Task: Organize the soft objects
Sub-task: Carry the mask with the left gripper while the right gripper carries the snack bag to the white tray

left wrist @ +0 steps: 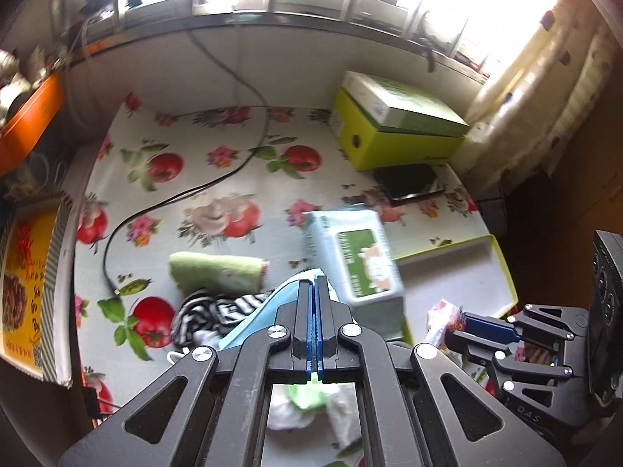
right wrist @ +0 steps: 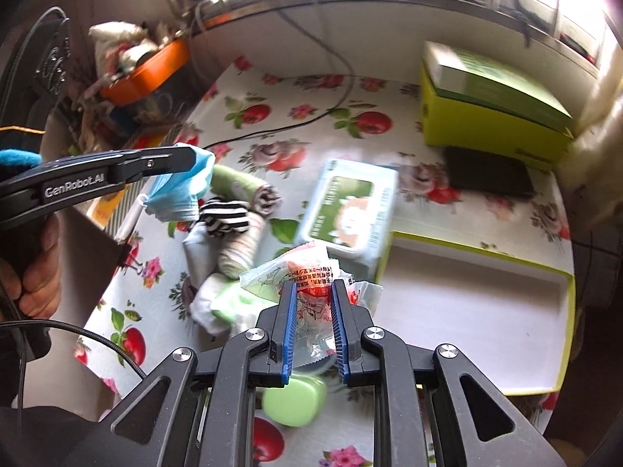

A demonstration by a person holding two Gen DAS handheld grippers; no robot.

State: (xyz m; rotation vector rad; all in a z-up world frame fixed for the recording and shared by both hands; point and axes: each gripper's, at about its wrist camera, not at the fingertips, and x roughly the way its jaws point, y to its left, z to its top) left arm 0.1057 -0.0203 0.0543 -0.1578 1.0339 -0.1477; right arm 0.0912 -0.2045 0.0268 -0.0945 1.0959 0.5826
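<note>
A light-blue pleated paper face mask (right wrist: 177, 185) is pinched between the fully closed jaws of the left gripper (left wrist: 316, 284), its white ear loop left dangling above a table covered by a white oilcloth printed with red apples and pink flowers (left wrist: 218, 148). In the right wrist view the mask is seen lifted clear of the cloth, with a hand (right wrist: 37, 268) wrapped around the black handle behind it.

A crinkled clear plastic sachet printed in red and orange (right wrist: 307, 292) is clamped between the blue pads of the right gripper (right wrist: 313, 292), whose jaws are held narrowly apart by the packet alone. It is held above the near left corner of a shallow white tray edged in lime green (right wrist: 486, 292), which is shown lying at the table's right side.

A loose heap of soft goods is left on the oilcloth below the two tools: a rolled green towel (left wrist: 218, 270), a black-and-white striped cloth (left wrist: 218, 311), a pale striped rolled cloth (right wrist: 241, 247) and a crumpled white and green cloth (right wrist: 222, 303). A pale-green pack of wet wipes with a dark green label (right wrist: 350, 210) is seen just beside the heap, touching the tray's left edge. A lime-green cardboard box (left wrist: 401, 132) is set at the far right corner, a black flat case (left wrist: 412, 185) just in front of it.
</note>
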